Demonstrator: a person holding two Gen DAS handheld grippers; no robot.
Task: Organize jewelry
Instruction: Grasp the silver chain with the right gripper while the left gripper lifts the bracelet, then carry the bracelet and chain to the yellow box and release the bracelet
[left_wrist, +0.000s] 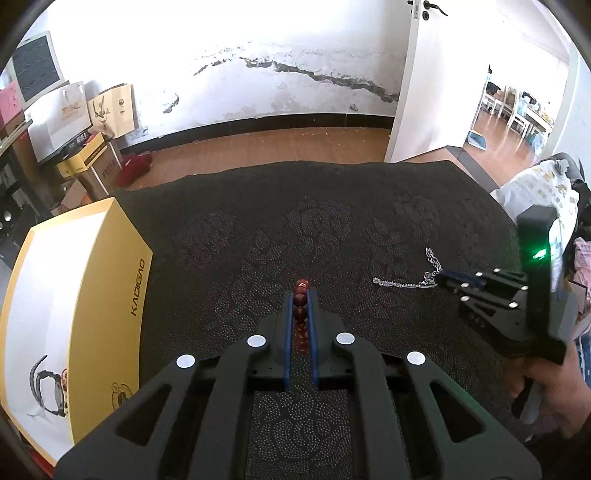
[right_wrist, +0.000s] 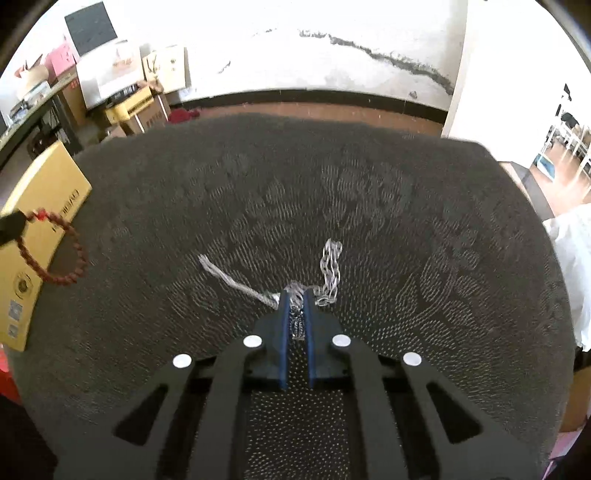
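My left gripper (left_wrist: 300, 295) is shut on a dark red bead bracelet (left_wrist: 300, 306); the right wrist view shows the bracelet (right_wrist: 55, 254) hanging as a loop from its tip in front of the yellow box (right_wrist: 40, 206). My right gripper (right_wrist: 296, 297) is shut on a silver chain (right_wrist: 328, 269), whose two ends trail on the dark patterned cloth (right_wrist: 369, 206). The left wrist view shows the right gripper (left_wrist: 441, 278) at the right, low over the cloth, with the chain (left_wrist: 402, 283) stretching left from its tip.
The yellow and white box (left_wrist: 110, 295) stands at the table's left edge. A white bag (left_wrist: 535, 192) and clutter sit at the right edge. Cardboard boxes (left_wrist: 88, 162) stand on the floor beyond the table's far left corner.
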